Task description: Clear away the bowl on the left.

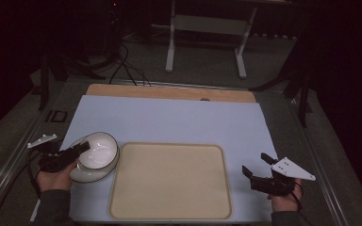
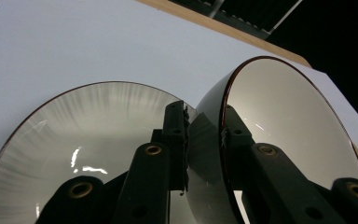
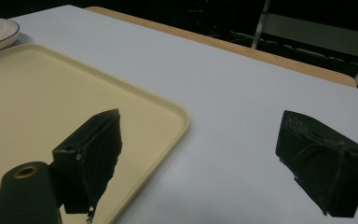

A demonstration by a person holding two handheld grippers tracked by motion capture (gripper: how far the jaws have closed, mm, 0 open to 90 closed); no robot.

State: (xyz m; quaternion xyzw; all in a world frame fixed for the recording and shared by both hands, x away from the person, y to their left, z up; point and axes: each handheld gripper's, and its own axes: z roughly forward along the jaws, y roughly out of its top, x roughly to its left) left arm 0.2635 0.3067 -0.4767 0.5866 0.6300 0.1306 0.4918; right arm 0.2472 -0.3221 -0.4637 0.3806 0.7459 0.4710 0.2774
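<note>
A glossy white bowl (image 1: pixel 99 150) with a thin dark red-brown rim sits clamped between the matt black jaws of the left gripper (image 1: pixel 82 149), which carries a pale grey plate on top. Under the bowl lies a white plate (image 2: pixel 74 140), edged in the same dark line and marked with fine grey streaks fanning out toward its rim. Just right of that gripper is a plain cream tray (image 1: pixel 169 181). The black right gripper (image 1: pixel 257 165) hangs over a pale blue-white sheet (image 1: pixel 169 120), beyond which runs a light wooden table edge (image 1: pixel 169 92).
</note>
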